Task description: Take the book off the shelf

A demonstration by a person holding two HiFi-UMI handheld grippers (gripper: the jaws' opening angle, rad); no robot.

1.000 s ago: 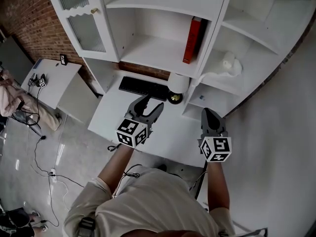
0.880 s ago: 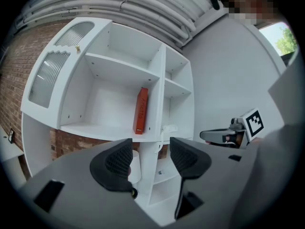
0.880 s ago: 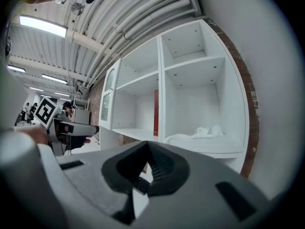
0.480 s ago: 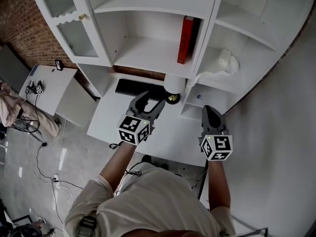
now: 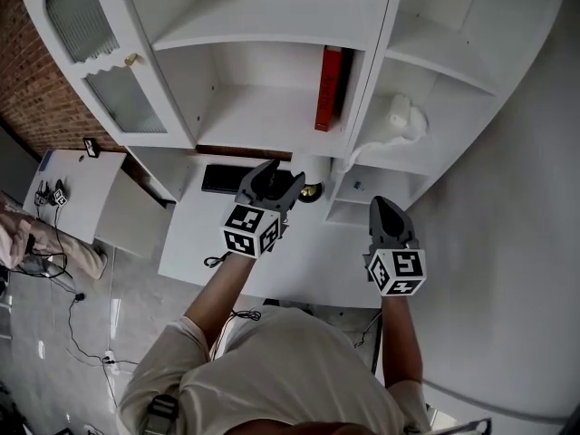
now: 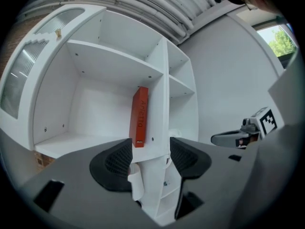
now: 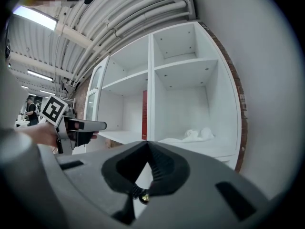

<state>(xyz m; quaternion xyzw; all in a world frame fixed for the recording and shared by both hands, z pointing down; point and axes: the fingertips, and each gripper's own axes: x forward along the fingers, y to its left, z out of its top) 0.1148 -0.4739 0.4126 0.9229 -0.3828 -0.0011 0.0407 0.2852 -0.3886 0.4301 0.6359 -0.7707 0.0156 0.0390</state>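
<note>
The book [image 5: 327, 89] is red and stands upright on the middle board of the white shelf unit [image 5: 263, 116], at the right end of its compartment, hard against the vertical divider [image 5: 370, 80]. That divider is the nearest obstacle. In your left gripper view it runs down between the pads, with the book [image 6: 139, 116] just to its left. In the next compartment to the right lies a crumpled white cloth [image 5: 399, 116]. A glazed cabinet door [image 5: 91, 71] hangs open at the far left of the unit.

Below the shelf is a white surface [image 5: 317, 261]. On it, at the back, are a black keyboard [image 5: 228, 178] and a small round brass-coloured item [image 5: 311, 191]; both sit under the line from your left hand to the book. Off to the left are a small white side table [image 5: 77, 184] with dark bits on it, cables on the floor, and a person [image 5: 23, 247] at the frame edge.

Your left hand-held gripper [image 5: 271, 179] is raised over the back of the surface. It points up at the shelf and is released, its pads wide apart with nothing held between them. It is below the book and well apart from it.

Your right hand-held gripper [image 5: 384, 208] is held lower, out to the right, aimed towards the right-hand compartments. It is clenched, pads meeting on nothing.
</note>
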